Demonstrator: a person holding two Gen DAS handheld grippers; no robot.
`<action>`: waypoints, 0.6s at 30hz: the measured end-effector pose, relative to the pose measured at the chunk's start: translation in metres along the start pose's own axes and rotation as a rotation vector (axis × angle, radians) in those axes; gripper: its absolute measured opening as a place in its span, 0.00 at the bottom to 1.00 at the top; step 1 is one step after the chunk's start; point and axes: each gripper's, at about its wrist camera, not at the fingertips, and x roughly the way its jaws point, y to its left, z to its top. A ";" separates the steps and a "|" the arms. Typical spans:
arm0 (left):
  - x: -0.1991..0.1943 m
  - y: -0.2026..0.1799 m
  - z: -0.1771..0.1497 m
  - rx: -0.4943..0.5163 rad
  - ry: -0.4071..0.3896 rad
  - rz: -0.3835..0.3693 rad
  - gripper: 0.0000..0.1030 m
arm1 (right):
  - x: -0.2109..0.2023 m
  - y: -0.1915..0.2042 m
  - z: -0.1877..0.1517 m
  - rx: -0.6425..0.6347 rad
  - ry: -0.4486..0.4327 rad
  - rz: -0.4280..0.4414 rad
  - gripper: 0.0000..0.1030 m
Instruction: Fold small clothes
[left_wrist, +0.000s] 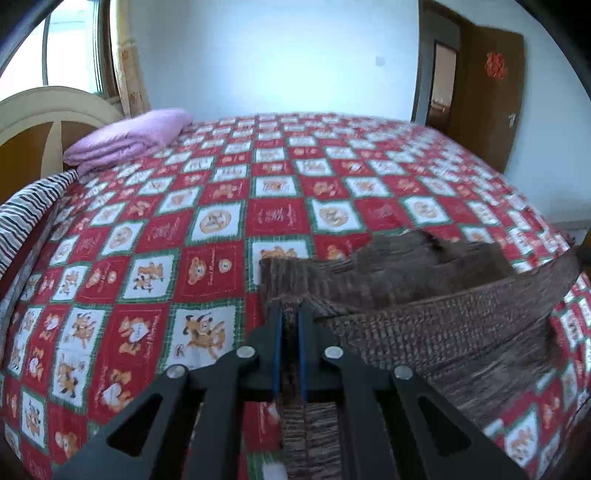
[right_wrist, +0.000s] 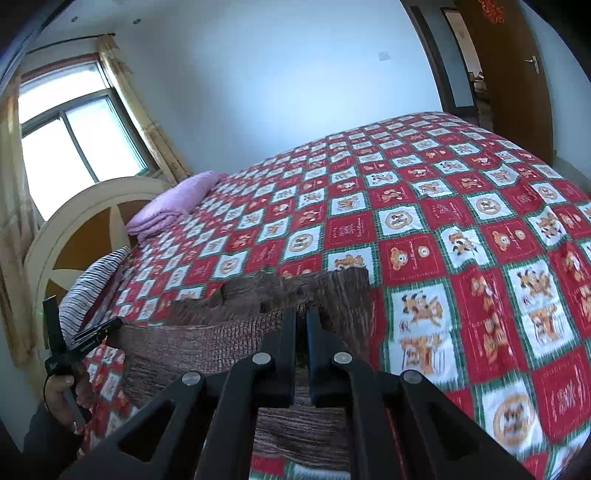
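Observation:
A small brown knitted garment (left_wrist: 424, 295) is stretched above the red checked bedspread (left_wrist: 184, 229). My left gripper (left_wrist: 291, 308) is shut on its left corner, with fabric pinched between the blue pads. My right gripper (right_wrist: 302, 314) is shut on the garment's right corner (right_wrist: 343, 291). The ribbed hem runs taut between the two grippers, and the rest of the garment (right_wrist: 229, 343) hangs and folds over behind it. In the right wrist view the left gripper (right_wrist: 96, 334) shows at the far left, held by a hand.
A folded purple blanket (left_wrist: 129, 138) lies at the head of the bed by the headboard (left_wrist: 48, 125). A striped pillow (left_wrist: 26, 214) sits at the left edge. A window (right_wrist: 74, 136), curtains and a brown door (left_wrist: 487, 92) surround the bed.

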 end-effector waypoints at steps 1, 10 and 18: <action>0.010 0.000 0.000 0.000 0.018 0.001 0.08 | 0.009 -0.003 0.002 0.002 0.012 -0.007 0.04; 0.052 -0.001 -0.027 0.022 0.079 0.156 0.38 | 0.101 -0.035 -0.007 -0.027 0.139 -0.219 0.29; 0.030 -0.031 -0.060 0.279 0.033 0.206 0.87 | 0.108 0.026 -0.050 -0.416 0.210 -0.247 0.72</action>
